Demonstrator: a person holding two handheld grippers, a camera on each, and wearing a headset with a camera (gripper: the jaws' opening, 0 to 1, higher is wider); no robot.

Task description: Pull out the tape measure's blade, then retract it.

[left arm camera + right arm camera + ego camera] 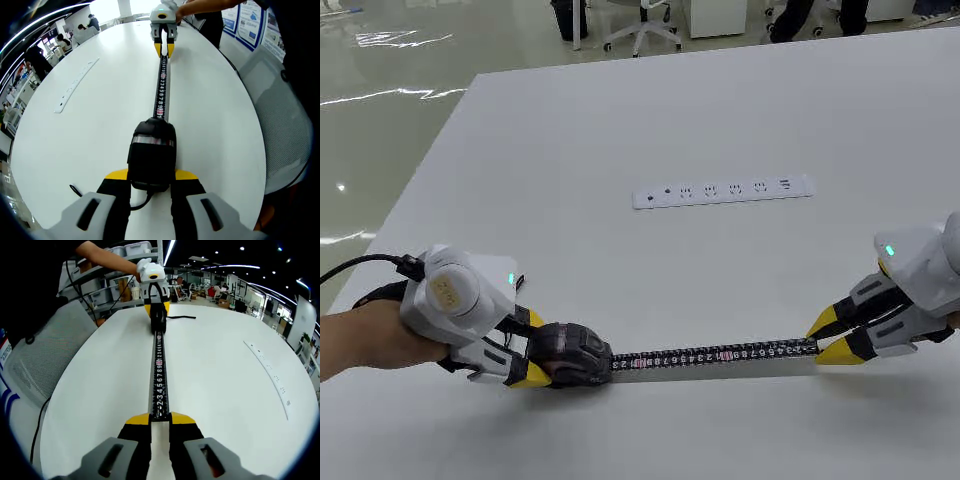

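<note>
The tape measure (570,355) sits on the near part of the desk (620,120), clamped between the jaws of the left gripper (533,348). The right gripper (828,337) has its jaws pinched shut on the end of the blade (715,355), which is stretched flat between the two. The pull-out looks about done, so the next move calls for easing that end straight back without letting it snap, well clear of the power strip (723,190) farther off.
</note>
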